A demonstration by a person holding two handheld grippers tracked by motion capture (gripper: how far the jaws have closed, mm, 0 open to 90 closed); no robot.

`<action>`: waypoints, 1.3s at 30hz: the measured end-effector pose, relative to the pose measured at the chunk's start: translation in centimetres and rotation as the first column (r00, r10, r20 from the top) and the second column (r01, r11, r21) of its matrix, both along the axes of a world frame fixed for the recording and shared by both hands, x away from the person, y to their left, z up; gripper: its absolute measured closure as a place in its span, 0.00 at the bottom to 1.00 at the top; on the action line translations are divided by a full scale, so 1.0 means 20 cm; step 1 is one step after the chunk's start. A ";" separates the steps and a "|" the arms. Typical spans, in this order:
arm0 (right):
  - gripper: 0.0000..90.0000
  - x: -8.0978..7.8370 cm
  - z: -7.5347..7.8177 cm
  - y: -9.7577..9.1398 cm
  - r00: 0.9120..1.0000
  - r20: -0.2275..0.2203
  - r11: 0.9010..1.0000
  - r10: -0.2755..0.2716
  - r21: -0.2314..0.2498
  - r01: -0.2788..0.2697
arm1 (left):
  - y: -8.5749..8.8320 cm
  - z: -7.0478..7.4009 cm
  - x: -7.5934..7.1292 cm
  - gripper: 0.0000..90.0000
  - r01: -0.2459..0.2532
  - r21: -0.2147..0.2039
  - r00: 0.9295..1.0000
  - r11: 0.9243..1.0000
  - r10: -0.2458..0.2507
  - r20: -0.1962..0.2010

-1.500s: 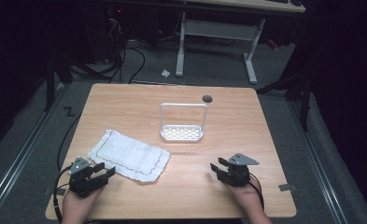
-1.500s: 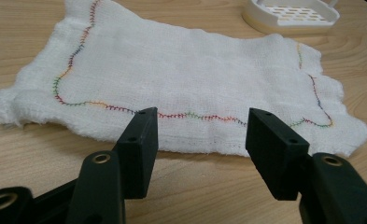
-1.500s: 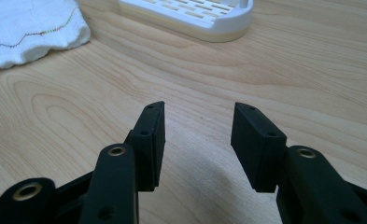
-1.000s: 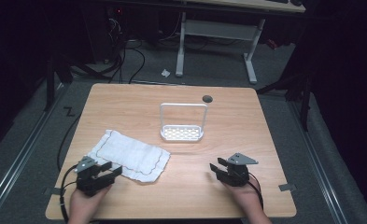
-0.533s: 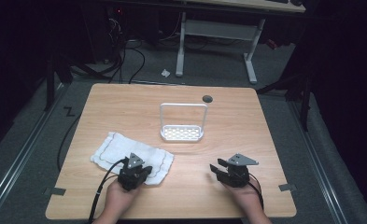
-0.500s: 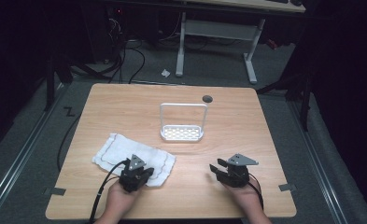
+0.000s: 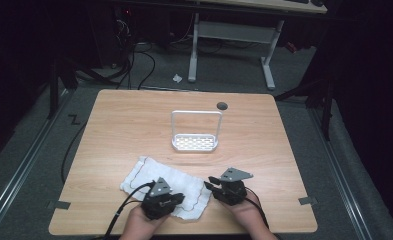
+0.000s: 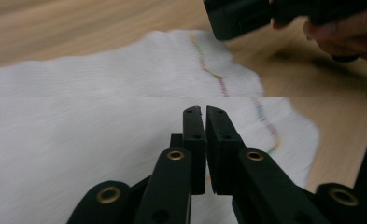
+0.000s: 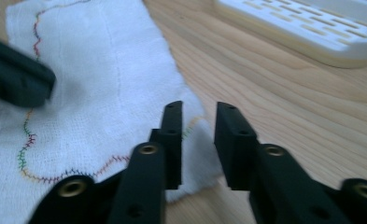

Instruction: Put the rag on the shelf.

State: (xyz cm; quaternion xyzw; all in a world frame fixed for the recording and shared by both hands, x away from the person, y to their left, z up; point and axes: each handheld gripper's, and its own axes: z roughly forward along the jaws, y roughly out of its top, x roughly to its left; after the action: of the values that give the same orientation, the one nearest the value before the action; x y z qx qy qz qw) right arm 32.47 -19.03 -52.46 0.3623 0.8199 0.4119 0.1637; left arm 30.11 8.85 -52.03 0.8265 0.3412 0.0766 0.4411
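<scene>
A white cloth (image 7: 151, 172) with a coloured zigzag stitch along its hem lies flat near the table's front edge. My left gripper (image 7: 178, 197) sits on the cloth's front part with its jaws shut; in the left gripper view (image 8: 204, 111) they point across the white weave (image 8: 102, 116), and I see no fold pinched between them. My right gripper (image 7: 210, 182) is at the cloth's right edge, open. In the right gripper view (image 9: 199, 108) its jaws straddle the cloth's hem (image 9: 190, 126), and the left gripper's black body (image 9: 17, 79) lies on the cloth beyond.
A white slotted tray with an upright wire handle (image 7: 195, 142) stands at the table's middle, close ahead in the right gripper view (image 9: 302, 28). A dark round hole (image 7: 222, 105) marks the wooden table (image 7: 124, 120) behind it. Desk legs and cables lie on the floor beyond.
My left gripper came in from the front left onto the cloth, then slid right, and the cloth shifted right with it toward the right gripper. The right gripper barely moved.
</scene>
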 end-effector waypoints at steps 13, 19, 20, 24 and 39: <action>1.00 -0.12 -0.06 0.08 0.994 -0.047 0.993 0.094 -0.062 -0.097 | 0.27 -0.08 0.15 1.00 -0.209 0.031 0.976 0.977 0.211 -0.054; 0.95 -0.18 0.01 0.10 0.990 -0.009 0.989 0.140 -0.041 -0.140 | 0.23 -0.05 0.16 0.91 -0.209 -0.023 0.976 0.978 0.207 -0.067; 0.95 -0.18 0.01 0.10 0.990 -0.009 0.989 0.140 -0.041 -0.140 | 0.23 -0.05 0.16 0.90 -0.209 -0.023 0.976 0.978 0.207 -0.067; 0.96 0.09 0.05 0.23 0.995 -0.003 0.994 0.097 -0.045 -0.097 | 0.23 -0.07 0.12 0.85 -0.186 -0.011 0.979 0.982 0.185 -0.083; 0.98 -0.02 -0.04 0.12 0.995 -0.038 0.989 0.095 -0.109 -0.099 | 0.02 -0.09 0.08 0.86 -0.023 -0.040 0.995 0.999 0.019 -0.101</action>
State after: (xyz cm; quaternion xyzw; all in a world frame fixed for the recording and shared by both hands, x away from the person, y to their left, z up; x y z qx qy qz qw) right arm 32.16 -16.72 -53.36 0.3190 0.8607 0.3672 0.1500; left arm 31.62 9.26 -53.92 0.8165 0.3733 0.0323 0.4393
